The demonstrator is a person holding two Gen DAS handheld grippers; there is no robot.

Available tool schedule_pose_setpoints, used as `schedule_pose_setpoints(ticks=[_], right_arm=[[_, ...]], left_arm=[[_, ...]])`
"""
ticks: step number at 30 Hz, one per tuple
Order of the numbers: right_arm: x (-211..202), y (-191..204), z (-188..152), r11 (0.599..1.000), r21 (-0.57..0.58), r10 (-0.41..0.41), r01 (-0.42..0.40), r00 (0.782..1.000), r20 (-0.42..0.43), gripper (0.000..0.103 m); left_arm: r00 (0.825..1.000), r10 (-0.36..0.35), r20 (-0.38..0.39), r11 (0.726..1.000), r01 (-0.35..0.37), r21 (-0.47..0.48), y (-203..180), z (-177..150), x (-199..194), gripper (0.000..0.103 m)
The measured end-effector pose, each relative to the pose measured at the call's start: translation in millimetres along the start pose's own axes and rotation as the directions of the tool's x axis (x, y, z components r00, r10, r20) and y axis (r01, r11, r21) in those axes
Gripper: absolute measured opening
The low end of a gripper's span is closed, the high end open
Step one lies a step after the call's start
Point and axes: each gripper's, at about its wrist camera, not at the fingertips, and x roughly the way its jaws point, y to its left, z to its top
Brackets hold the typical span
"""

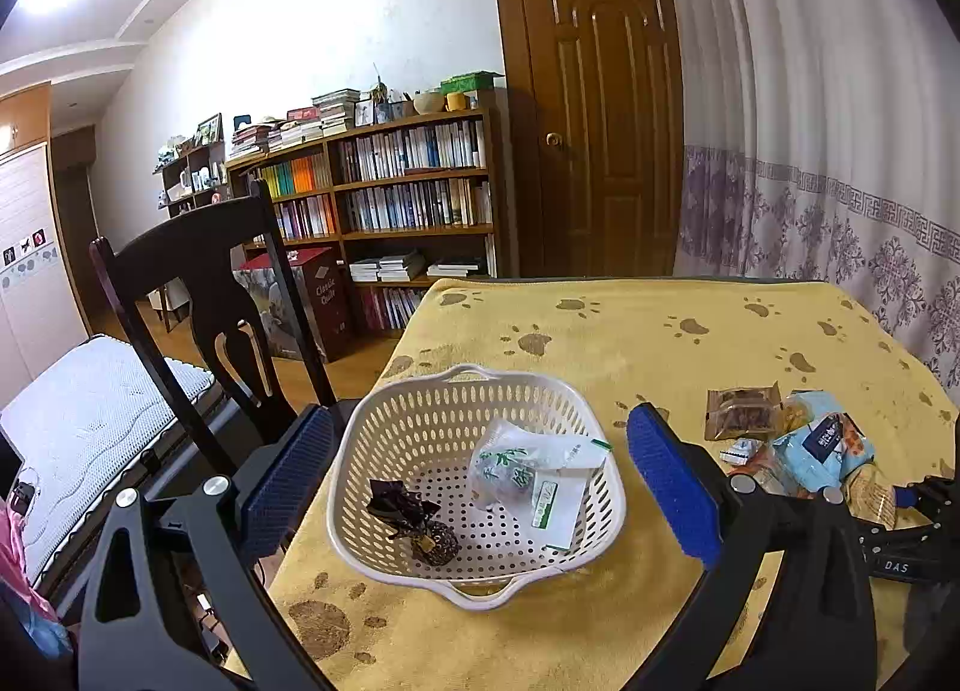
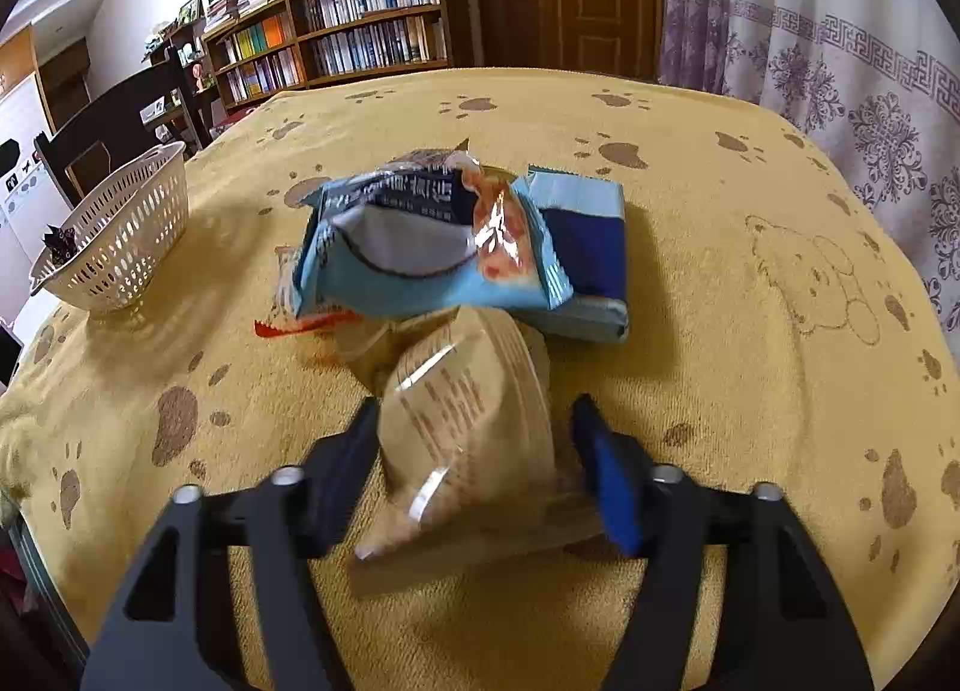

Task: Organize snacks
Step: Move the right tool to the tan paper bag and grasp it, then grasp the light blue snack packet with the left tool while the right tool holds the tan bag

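Right claw [image 2: 474, 451]: fingers part open, a tan snack packet [image 2: 468, 421] standing between them; left pad close to the packet, right pad just off it, a firm grip cannot be told; packet blurred
Left claw [image 1: 480, 469]: spread wide, holding nothing, hovering over the basket with one blue pad on each side of it
Basket [image 1: 420, 421]: white perforated plastic, on the bench near its left edge; seen at far left in the right wrist view, well apart from the snack pile
Basket contents: dark crinkled wrapper [image 1: 414, 517] on the left of the floor; clear packet with green print [image 1: 528, 475] to its right, leaning on the basket's right wall
Snack pile: light blue bag [image 2: 420, 247] lies just beyond the tan packet, overlapping a blue and white flat pack [image 2: 585, 253]; red-edged wrapper [image 2: 300, 325] pokes out beneath the bag's left side
Other snacks, left wrist view: brown clear-window packet [image 1: 744, 412] at the far edge of the pile, right of the basket
Bench [image 2: 720, 331]: covered by a yellow cloth with brown paw prints
Surroundings: dark wooden chair [image 1: 204, 283] at the bench's left side; bookshelf [image 1: 408, 181] and brown door [image 1: 600, 103] behind
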Motion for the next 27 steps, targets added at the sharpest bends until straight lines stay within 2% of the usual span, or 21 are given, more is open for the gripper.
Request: schedule_pose_setpoints(ticks=[8,17,22,26,27], right_arm=[[-16,0,-8,1.000,-0.003,0.014,-0.014,1.000,0.022,0.054],[-56,-26,-18,1.000,0.018,0.011,-0.013,0.996,0.085,0.054],[-66,-48,-22,0.998,0.058,-0.002,-0.003,0.995,0.098,0.052],[-66,-64,-27,0.996,0.090,-0.006,-0.003,0.995,0.101,0.052],[-66,-66,-27,0.996,0.093,-0.006,-0.004,0.995,0.100,0.052]], left_arm=[[0.999,-0.025,-0.023,0.999,0.026,0.032,-20,-5,4,0.100],[0.991,-0.108,-0.082,0.991,0.114,0.067,-64,-14,15,0.100],[0.979,-0.174,-0.102,0.974,0.187,0.130,-103,-20,18,0.100],[0.960,-0.239,-0.144,0.948,0.263,0.181,-139,-25,26,0.100],[0.951,-0.266,-0.157,0.937,0.294,0.190,-150,-26,29,0.100]])
